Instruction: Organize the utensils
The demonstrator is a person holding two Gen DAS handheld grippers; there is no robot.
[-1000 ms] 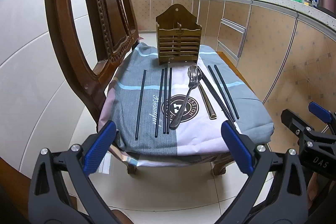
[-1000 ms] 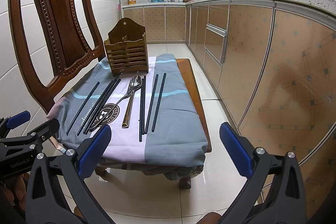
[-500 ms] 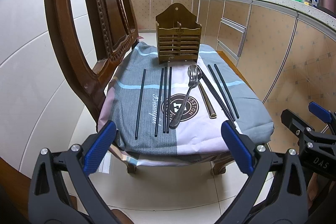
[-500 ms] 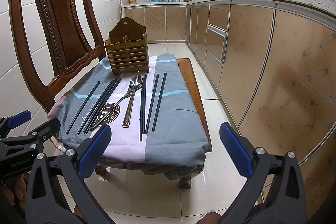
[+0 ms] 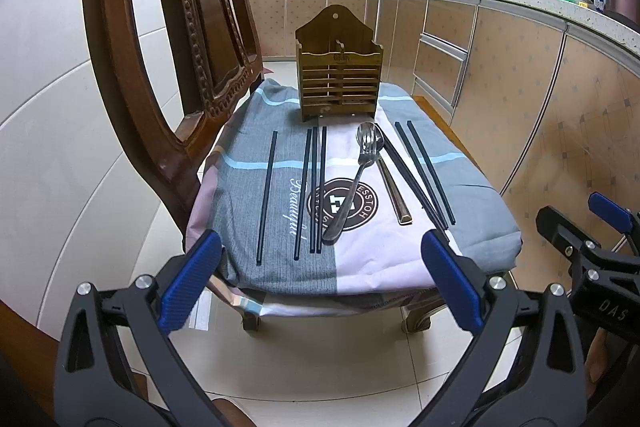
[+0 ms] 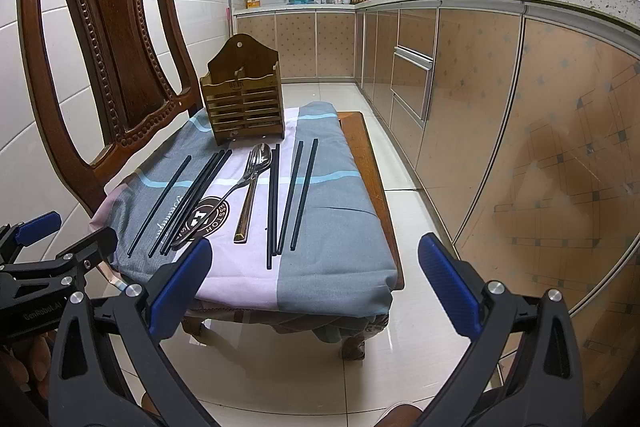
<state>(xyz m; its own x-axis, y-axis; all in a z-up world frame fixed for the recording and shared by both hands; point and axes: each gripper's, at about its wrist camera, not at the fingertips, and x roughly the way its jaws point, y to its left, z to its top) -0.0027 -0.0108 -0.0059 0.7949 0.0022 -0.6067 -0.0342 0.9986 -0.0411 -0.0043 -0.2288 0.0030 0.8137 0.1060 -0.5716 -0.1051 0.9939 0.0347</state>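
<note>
Both the left tongs [image 5: 320, 277] and the right tongs [image 6: 314, 277] are wide open and hold nothing. The chopsticks [image 5: 314, 189], spoon [image 5: 352, 187] and fork [image 5: 390, 183] lie in front of the wooden rack [image 5: 338, 81], long ends pointing at the tongs. The left tongs look a bit nearer.

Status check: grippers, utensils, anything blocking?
Left hand-held gripper and right hand-held gripper open, empty. Chopsticks, spoon on cloth; holder unobstructed.

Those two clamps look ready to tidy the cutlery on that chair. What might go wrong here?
Three chopsticks lie almost touching, so pinching one may drag its neighbours along. The spoon and fork overlap at their heads; lifting one could flip the other. The cloth hangs loose over the seat edge, so a snag might pull everything off. Both the left gripper and right gripper are open, holding nothing.
</note>
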